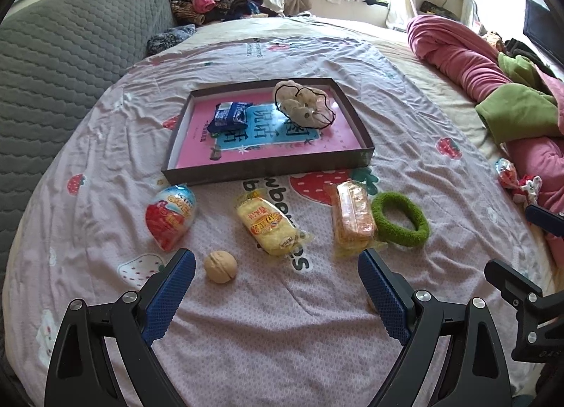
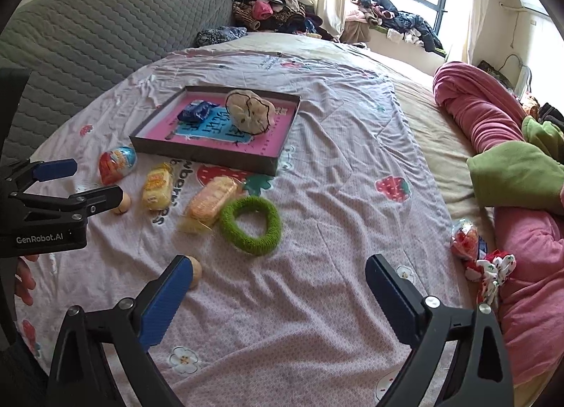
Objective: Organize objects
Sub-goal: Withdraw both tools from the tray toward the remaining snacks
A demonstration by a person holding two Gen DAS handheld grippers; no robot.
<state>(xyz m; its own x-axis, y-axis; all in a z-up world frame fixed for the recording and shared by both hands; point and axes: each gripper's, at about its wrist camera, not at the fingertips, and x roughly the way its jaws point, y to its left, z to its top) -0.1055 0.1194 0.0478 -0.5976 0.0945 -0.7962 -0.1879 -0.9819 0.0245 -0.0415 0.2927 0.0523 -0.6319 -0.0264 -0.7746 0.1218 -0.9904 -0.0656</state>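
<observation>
A: Both tools, left tool (image 1: 276,271) and right tool (image 2: 278,276), gape wide and empty over the bed (image 1: 282,319). What first?

B: The walnut (image 1: 220,266) just beside the left tool's inner pad. Straddle it squarely, since it likely rolls, then carry it to the box tray (image 1: 268,169) mid-bed.

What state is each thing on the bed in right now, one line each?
Left tongs: open, empty.
Right tongs: open, empty.
Box tray: holds blue packet and cream scrunchie.
Green scrunchie: on sheet, outside tray.
Walnut: on sheet, loose.
Yellow snack: sealed, outside tray.
</observation>
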